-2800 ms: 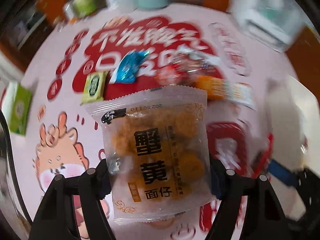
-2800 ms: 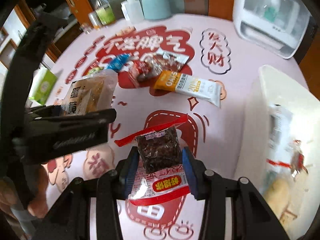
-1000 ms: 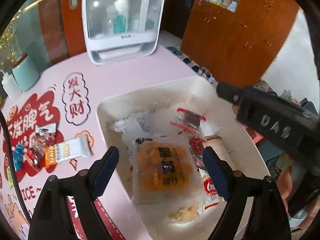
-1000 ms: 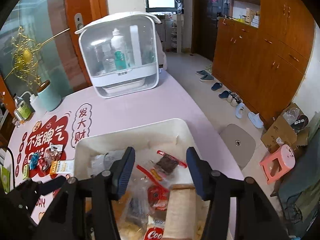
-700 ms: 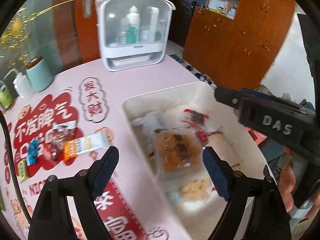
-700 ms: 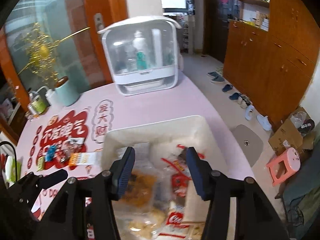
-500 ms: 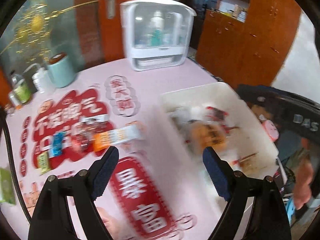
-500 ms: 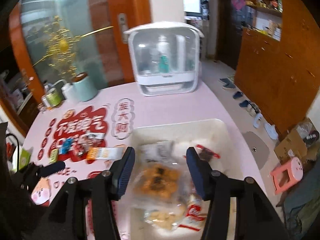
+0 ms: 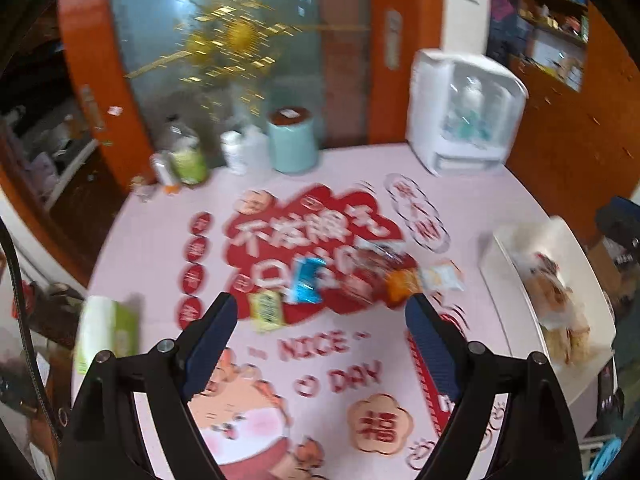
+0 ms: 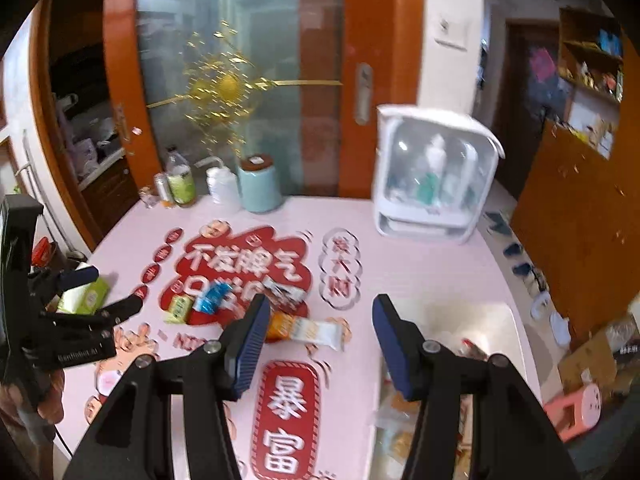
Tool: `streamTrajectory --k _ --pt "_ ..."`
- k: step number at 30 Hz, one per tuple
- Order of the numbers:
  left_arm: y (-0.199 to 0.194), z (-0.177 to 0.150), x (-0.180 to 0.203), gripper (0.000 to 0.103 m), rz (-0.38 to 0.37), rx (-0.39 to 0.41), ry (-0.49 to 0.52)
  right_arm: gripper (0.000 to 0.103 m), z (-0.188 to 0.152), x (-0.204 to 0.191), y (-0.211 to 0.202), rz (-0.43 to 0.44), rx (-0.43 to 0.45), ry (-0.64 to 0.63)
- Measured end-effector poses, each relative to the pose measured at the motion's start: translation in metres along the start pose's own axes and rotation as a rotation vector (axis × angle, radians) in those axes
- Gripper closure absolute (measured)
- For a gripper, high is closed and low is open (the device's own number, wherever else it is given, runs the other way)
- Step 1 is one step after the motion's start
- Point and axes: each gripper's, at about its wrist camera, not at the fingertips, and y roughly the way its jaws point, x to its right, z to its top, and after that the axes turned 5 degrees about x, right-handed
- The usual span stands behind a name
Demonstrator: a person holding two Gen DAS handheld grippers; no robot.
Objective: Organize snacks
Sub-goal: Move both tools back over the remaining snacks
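Note:
Loose snacks lie on the pink printed table: a small green packet (image 9: pixel 266 309), a blue packet (image 9: pixel 306 280), a red clear-wrapped packet (image 9: pixel 366 270) and an orange-and-white bar (image 10: pixel 304 330). The white bin (image 9: pixel 520 280) at the right holds several snack packs. My left gripper (image 9: pixel 320 336) is open and empty, high above the table, facing the loose snacks. My right gripper (image 10: pixel 318 342) is open and empty, above the table between the bar and the bin (image 10: pixel 480 312). The left gripper also shows in the right wrist view (image 10: pixel 100 292).
A white cabinet (image 10: pixel 432 180) stands at the table's far right. A teal canister (image 10: pixel 259 188), a white bottle (image 10: pixel 220 186) and a green-labelled bottle (image 10: pixel 180 182) stand at the far edge. A green tissue box (image 9: pixel 106 332) sits at the left edge.
Both grippers released their snack packs into the bin, then swung left away from it, back towards the loose snacks. Both are empty now.

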Motion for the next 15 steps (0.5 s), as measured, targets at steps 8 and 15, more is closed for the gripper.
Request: streamTrajectory --k 8,15 --pt "0.01 0.026 -0.062 0.015 0.126 0.021 -0.057 0.049 0.035 -0.041 0.05 0.058 -0.062 0.001" --pt "0.111 -0.004 -0.101 0.015 0.155 -0.155 -0.173 0.049 0.01 -0.06 0.15 0.078 -0.271 0.075"
